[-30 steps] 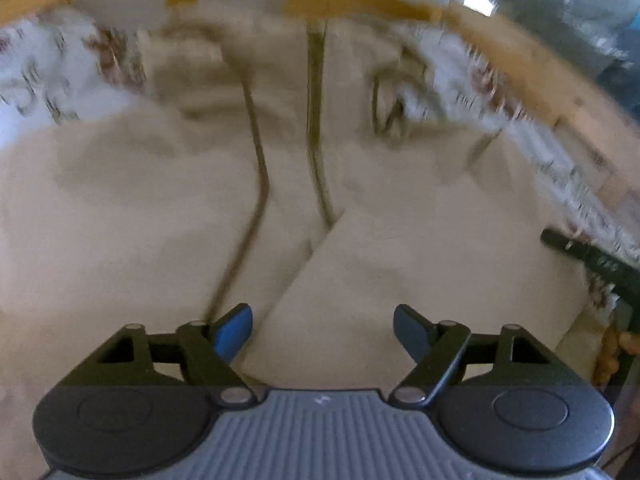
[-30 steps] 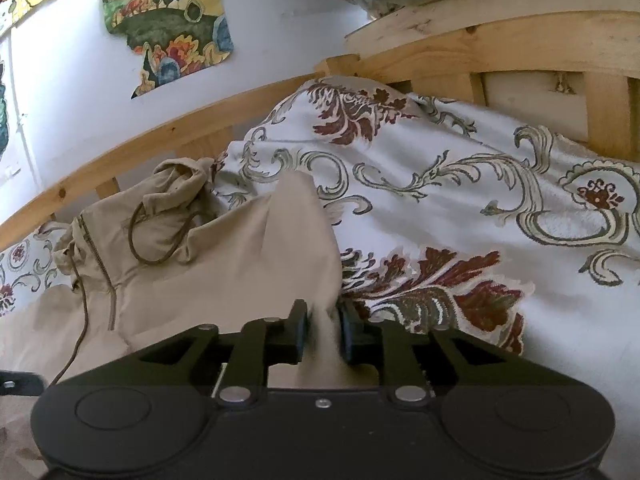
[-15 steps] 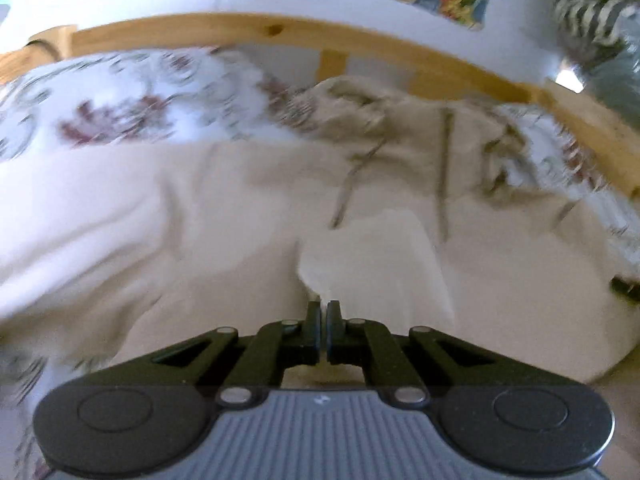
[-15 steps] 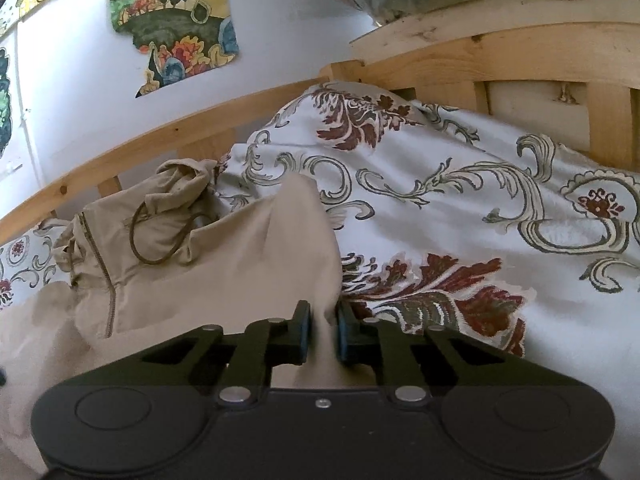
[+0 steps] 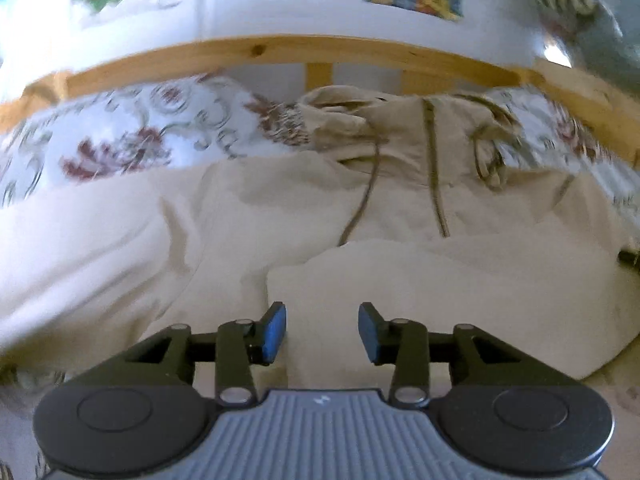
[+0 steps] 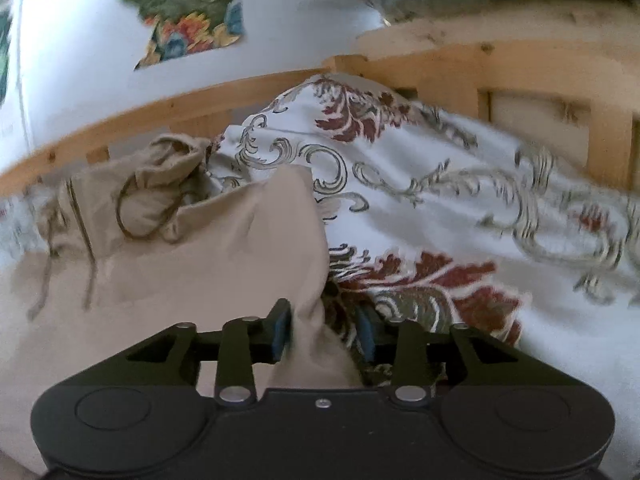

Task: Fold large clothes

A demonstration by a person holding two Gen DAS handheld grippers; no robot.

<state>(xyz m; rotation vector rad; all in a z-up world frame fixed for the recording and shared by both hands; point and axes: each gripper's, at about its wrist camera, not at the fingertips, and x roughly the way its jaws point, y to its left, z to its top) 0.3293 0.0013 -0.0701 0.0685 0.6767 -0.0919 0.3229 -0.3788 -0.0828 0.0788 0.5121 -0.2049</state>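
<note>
Now a big tan hoodie lies spread on the bed w/ the flowery cover.
Wood bed rail runs behind it, hood end by the rail. Left tool has just been opening, jaws apart over a folded flap, nothing held. Right tool also just opened; a sleeve end sits loose btw its pads.

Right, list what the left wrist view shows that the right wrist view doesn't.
Left wrist view only: the left gripper, fingers apart just after opening, over the folded-up hem.

Right wrist view only: the right gripper, fingers just opened, loose fabric between them, and the corner post.

Both: the beige hoodie, floral bedspread, wooden rail.
</note>
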